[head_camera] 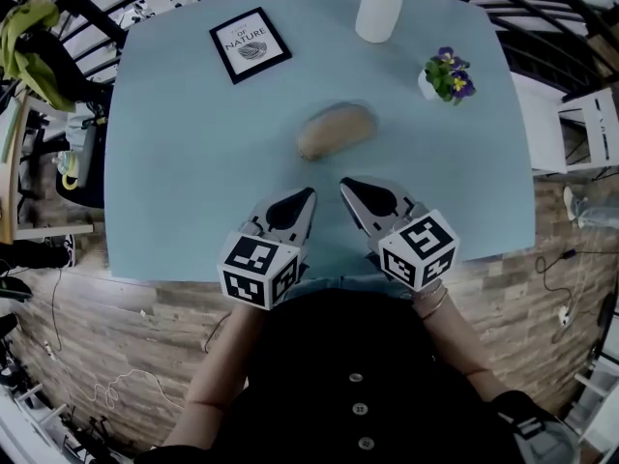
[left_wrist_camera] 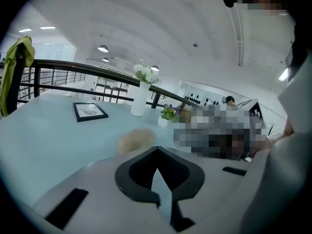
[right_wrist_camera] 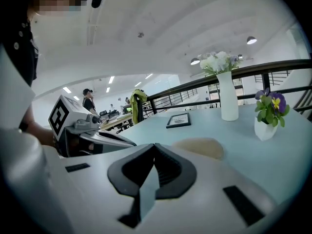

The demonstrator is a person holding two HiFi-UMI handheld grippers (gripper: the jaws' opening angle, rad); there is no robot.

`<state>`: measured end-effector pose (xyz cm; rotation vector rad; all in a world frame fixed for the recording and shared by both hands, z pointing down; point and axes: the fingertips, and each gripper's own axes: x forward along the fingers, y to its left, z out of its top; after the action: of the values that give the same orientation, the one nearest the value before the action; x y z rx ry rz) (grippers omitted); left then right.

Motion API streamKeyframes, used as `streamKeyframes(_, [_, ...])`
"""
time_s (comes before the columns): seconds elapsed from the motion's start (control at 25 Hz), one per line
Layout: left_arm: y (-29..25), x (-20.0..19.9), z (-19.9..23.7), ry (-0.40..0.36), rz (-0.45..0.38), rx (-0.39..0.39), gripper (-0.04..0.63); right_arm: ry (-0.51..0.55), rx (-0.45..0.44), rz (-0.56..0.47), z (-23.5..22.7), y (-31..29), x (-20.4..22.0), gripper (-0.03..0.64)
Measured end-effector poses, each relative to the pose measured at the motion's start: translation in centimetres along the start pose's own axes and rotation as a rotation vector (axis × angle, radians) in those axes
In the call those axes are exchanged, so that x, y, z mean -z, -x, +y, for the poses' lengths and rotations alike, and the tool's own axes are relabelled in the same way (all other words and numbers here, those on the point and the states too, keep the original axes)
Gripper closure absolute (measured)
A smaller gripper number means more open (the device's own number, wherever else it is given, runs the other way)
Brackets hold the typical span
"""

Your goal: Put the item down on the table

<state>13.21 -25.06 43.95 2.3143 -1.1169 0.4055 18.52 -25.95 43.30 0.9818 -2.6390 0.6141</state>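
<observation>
A tan, oval, bread-like item point(head_camera: 336, 130) lies alone on the light blue table point(head_camera: 184, 182), near its middle. It also shows just past the jaws in the left gripper view as the item point(left_wrist_camera: 136, 139) and in the right gripper view as the item point(right_wrist_camera: 200, 146). My left gripper point(head_camera: 308, 193) sits near the table's front edge, short of the item, shut with nothing between its jaws. My right gripper point(head_camera: 345, 184) is beside it, also shut and empty. Neither touches the item.
A framed picture point(head_camera: 250, 44) lies at the back left. A white vase point(head_camera: 379, 10) stands at the back middle, and a small pot of purple flowers point(head_camera: 447, 73) at the back right. A dark railing with a green cloth point(head_camera: 29, 37) runs behind the table.
</observation>
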Motion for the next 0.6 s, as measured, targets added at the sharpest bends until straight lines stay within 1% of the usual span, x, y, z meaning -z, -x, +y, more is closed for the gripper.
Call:
streamKeyframes(0.28, [-0.2, 1.8, 0.6, 0.040, 0.050, -0.027, 0.578, -0.001, -0.015, 0.034, 0.2, -0.5, 0.9, 0.612])
streamKeyframes(0.48, [-0.6, 2.0, 0.2, 0.036, 0.066, -0.015, 0.578, -0.053, -0.011, 0.042, 0.2, -0.6, 1.7, 0.612])
streamKeyframes(0.6, [-0.7, 2.3, 0.1, 0.030, 0.083, -0.026, 0.578, -0.084, -0.016, 0.039, 0.2, -0.6, 1.8, 0.612])
